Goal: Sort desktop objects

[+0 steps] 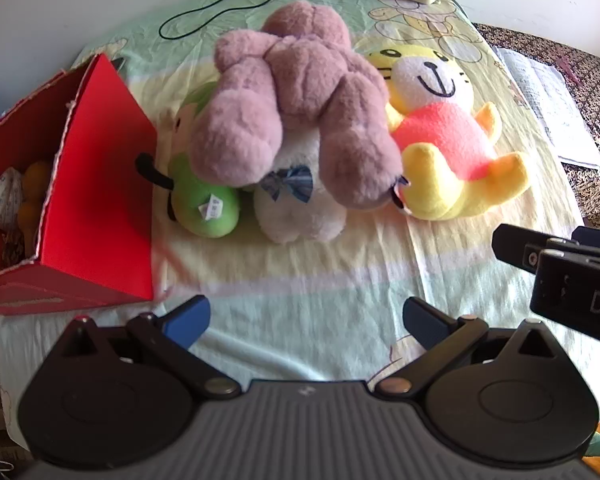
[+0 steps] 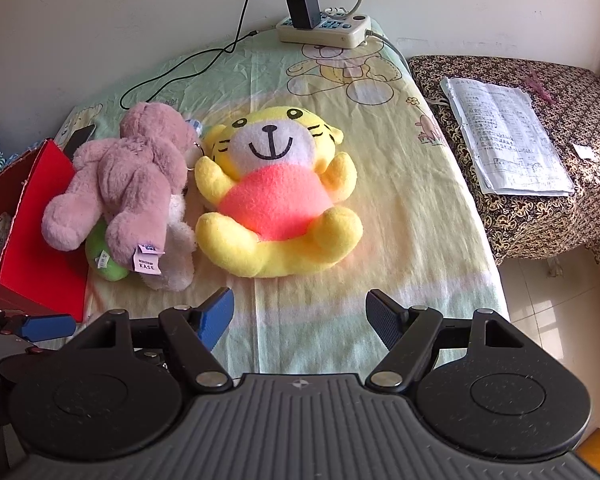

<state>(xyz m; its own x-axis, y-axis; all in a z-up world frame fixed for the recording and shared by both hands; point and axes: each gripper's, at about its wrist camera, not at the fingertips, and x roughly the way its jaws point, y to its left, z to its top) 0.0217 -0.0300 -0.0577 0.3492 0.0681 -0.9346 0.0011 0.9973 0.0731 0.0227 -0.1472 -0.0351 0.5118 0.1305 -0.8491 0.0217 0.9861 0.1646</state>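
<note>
A mauve plush bear (image 1: 296, 92) (image 2: 128, 184) lies on top of a green plush (image 1: 204, 196) (image 2: 106, 258) and a white plush with a blue bow (image 1: 296, 208) (image 2: 176, 248). To its right a yellow tiger plush (image 1: 456, 140) (image 2: 276, 196) in a pink shirt lies face up. A red box (image 1: 96, 208) (image 2: 32, 216) stands at the left with small items inside. My left gripper (image 1: 306, 320) is open over bare cloth in front of the toys. My right gripper (image 2: 300, 316) is open below the tiger, holding nothing.
The toys rest on a pastel cartoon-print cloth (image 2: 400, 208). A power strip (image 2: 324, 30) with a charger and black cable sits at the far edge by the wall. Papers (image 2: 504, 136) lie on a patterned stool at the right. A dark phone (image 2: 78, 140) lies behind the box.
</note>
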